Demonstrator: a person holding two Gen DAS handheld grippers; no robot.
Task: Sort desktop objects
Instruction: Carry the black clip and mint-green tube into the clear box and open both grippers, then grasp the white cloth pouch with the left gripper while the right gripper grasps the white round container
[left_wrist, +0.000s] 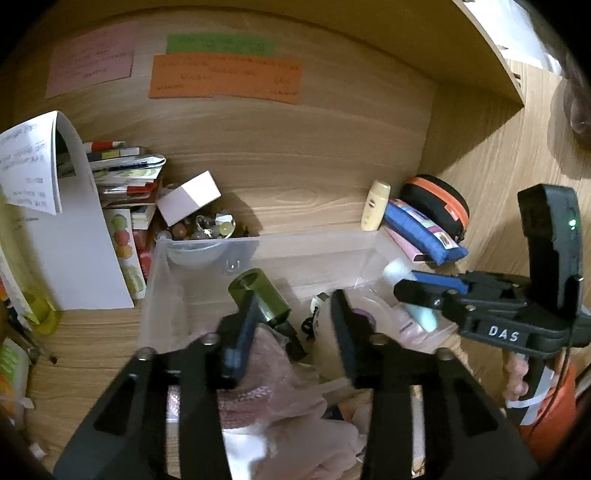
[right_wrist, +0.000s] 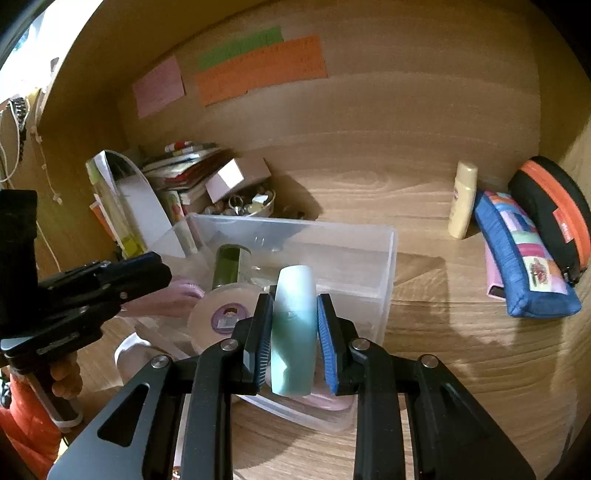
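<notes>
A clear plastic bin (left_wrist: 207, 251) (right_wrist: 384, 258) stands on the wooden desk and holds a green bottle (left_wrist: 258, 295) (right_wrist: 229, 269), a round white jar with a purple label (right_wrist: 225, 314) and pink cloth (left_wrist: 269, 376). My left gripper (left_wrist: 291, 332) is open over the bin, its fingers either side of the cloth, touching nothing I can see. My right gripper (right_wrist: 293, 332) is shut on a pale teal tube (right_wrist: 295, 325) and holds it above the bin's right part; the tube also shows in the left wrist view (left_wrist: 410, 295).
A cream bottle (right_wrist: 461, 199), a blue patchwork pouch (right_wrist: 524, 258) and a black-orange case (right_wrist: 554, 206) lie right of the bin. Books, papers, a white box (left_wrist: 188, 195) and a bowl of trinkets (left_wrist: 207, 225) crowd the back left. Coloured notes (left_wrist: 225, 77) hang on the back wall.
</notes>
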